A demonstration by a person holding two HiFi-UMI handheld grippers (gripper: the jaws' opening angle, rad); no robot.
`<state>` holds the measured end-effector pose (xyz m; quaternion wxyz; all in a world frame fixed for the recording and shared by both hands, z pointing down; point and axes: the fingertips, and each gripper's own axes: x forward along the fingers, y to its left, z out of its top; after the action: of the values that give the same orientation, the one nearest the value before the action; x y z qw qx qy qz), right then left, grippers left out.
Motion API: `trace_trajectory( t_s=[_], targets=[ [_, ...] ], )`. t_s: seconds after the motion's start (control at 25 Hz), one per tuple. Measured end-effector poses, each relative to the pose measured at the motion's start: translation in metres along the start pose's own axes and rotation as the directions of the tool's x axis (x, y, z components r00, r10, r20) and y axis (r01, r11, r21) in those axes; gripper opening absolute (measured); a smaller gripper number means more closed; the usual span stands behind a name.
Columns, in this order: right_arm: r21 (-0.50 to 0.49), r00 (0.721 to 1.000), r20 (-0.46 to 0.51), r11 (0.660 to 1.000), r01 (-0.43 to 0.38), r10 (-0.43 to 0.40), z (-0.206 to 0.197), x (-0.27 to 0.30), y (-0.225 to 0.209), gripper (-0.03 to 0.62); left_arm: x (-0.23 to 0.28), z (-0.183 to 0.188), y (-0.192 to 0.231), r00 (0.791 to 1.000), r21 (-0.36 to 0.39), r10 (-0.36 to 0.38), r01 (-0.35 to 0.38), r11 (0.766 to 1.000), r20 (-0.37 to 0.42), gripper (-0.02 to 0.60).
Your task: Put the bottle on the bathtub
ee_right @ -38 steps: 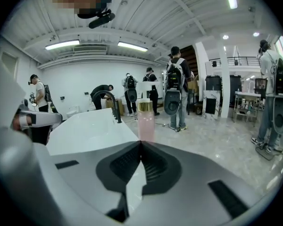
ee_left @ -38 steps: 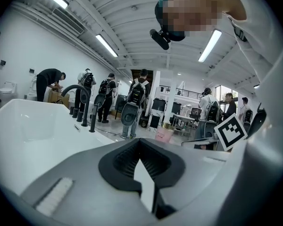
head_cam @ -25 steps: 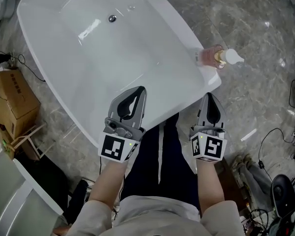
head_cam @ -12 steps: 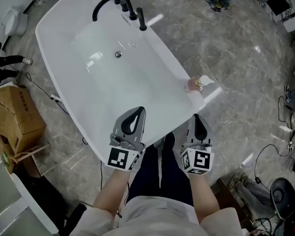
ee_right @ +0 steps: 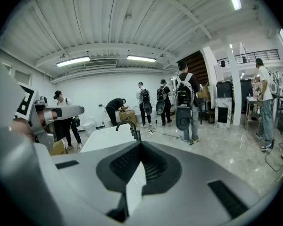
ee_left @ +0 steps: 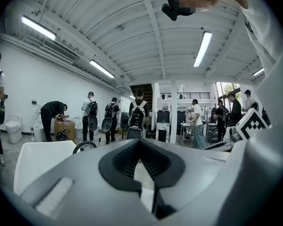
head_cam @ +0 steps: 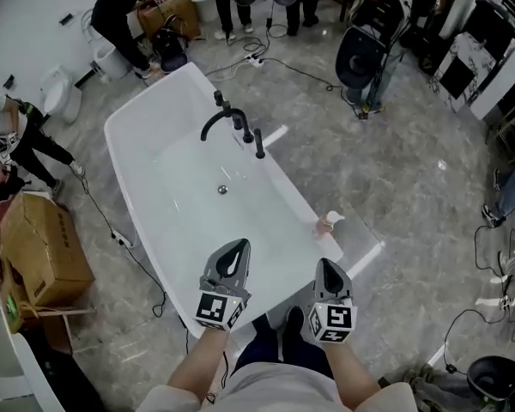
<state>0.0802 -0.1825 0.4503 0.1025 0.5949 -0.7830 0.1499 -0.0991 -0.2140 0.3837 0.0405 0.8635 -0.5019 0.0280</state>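
Observation:
The white bathtub (head_cam: 172, 157) fills the middle of the head view. A small pinkish pump bottle (head_cam: 327, 223) stands upright on its right rim near the front corner. My left gripper (head_cam: 237, 247) hangs over the tub's near end, jaws shut and empty. My right gripper (head_cam: 324, 266) is at the near right corner, below the bottle and apart from it, also shut and empty. In the left gripper view the shut jaws (ee_left: 140, 144) point level across the room. The right gripper view shows its shut jaws (ee_right: 140, 147) with the tub (ee_right: 104, 138) beyond.
A black faucet (head_cam: 232, 124) stands on the tub's far right rim, the drain (head_cam: 223, 190) inside. A cardboard box (head_cam: 45, 249) sits left. Cables run on the marble floor. Several people stand at the far end by a toilet (head_cam: 60, 93) and black gear (head_cam: 360, 58).
The head view has lifted, showing the whole tub and room. Both grippers have drawn back toward my body, away from the bottle, which stays on the rim.

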Motion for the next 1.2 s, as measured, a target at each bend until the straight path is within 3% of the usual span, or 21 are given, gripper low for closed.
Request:
trace_trajectory(
  t_s=[0.36, 0.56, 0.76, 1.2],
  targets=[
    [0.009, 0.998, 0.049, 0.999, -0.047, 0.046, 0.061, -0.043, 0.019, 0.006, -0.027, 0.048, -0.027, 1.0, -0.063, -0.015, 0.016, 0.998, 0.012, 0.006],
    [0.029, 0.997, 0.043, 0.998, -0.059, 0.058, 0.071, -0.071, 0.017, 0.006, -0.047, 0.058, -0.042, 1.0, -0.053, -0.025, 0.025, 0.998, 0.0, 0.006],
    [0.041, 0.995, 0.077, 0.997, -0.066, 0.063, 0.086, -0.084, 0.016, 0.006, -0.06, 0.073, -0.038, 0.999, -0.053, -0.015, 0.018, 0.998, 0.05, 0.008],
    [-0.021, 0.989, 0.128, 0.997, -0.073, 0.075, 0.11, -0.095, 0.022, 0.006, -0.066, 0.087, -0.056, 0.996, -0.059, -0.046, 0.051, 0.997, 0.082, 0.008]
  ],
)
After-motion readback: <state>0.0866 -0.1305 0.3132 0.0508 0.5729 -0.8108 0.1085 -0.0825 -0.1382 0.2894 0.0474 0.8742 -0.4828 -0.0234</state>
